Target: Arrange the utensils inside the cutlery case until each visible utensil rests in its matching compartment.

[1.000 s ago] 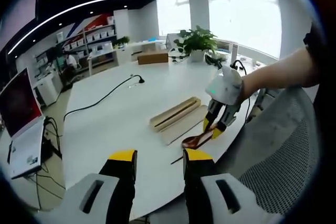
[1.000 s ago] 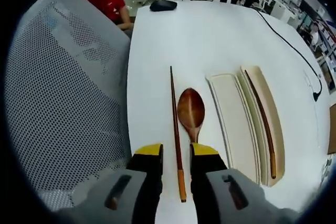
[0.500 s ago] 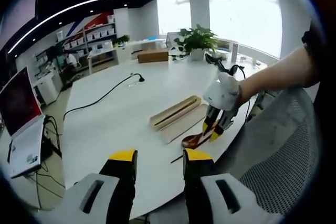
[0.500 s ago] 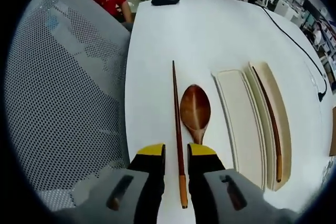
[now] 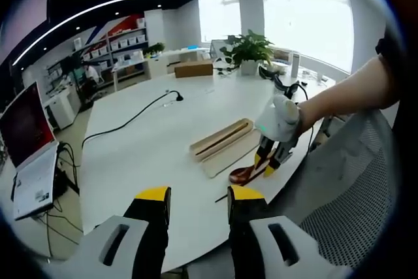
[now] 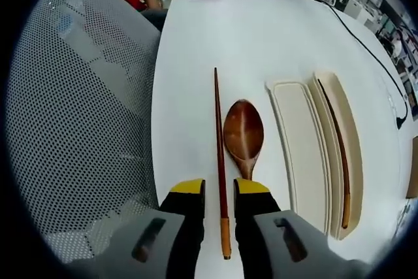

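White worktop (image 6: 215, 37) carries, from left to right in the right gripper view, a loose chopstick (image 6: 218, 142), a wooden spoon (image 6: 243, 132) and the cutlery case (image 6: 297, 148) with a second chopstick (image 6: 339, 155) in its far compartment. The right tool (image 6: 220, 191) is spread astride the loose chopstick. The left tool (image 5: 194, 195) hangs spread above the worktop.

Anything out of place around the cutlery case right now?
Yes. One chopstick and the wooden spoon lie on the table beside the cutlery case, not in it. The other chopstick already rests in its slot.
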